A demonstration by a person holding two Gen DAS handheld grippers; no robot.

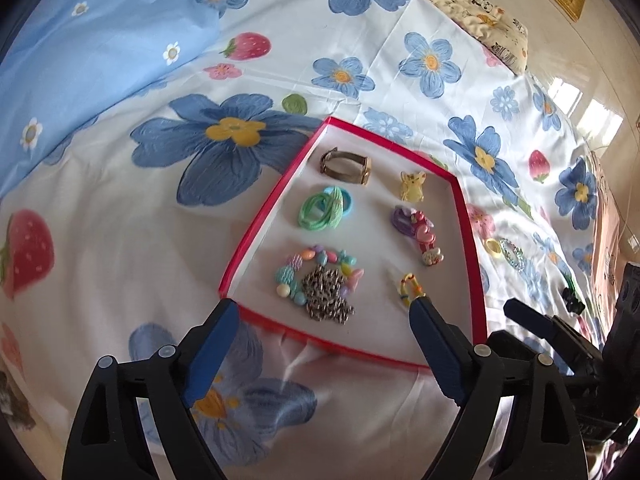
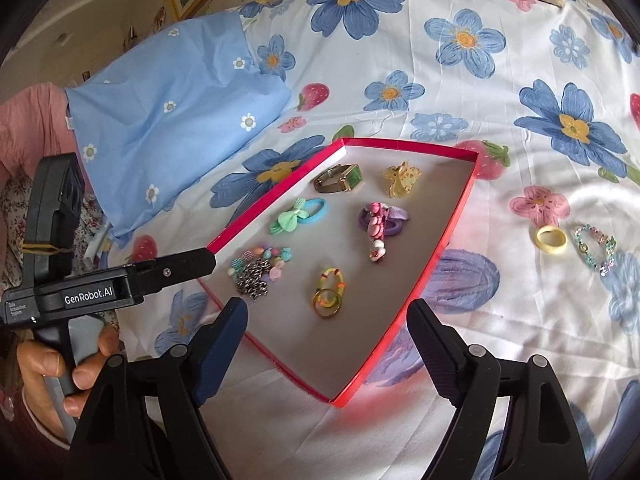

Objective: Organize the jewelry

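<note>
Left wrist view: my left gripper [image 1: 324, 312] is hovering with jaws wide and empty over the red tray [image 1: 256, 236] lying on the bed [image 1: 120, 260]; watch [image 1: 346, 162] and chain [image 1: 326, 294] are sitting inside.

Right wrist view: my right gripper [image 2: 326, 312] is hanging likewise wide and empty; a yellow ring [image 2: 551, 240] is lying outside the tray [image 2: 448, 240].

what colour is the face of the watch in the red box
Green, in a gold-toned frame; the watch shows it best in the right wrist view.
</note>
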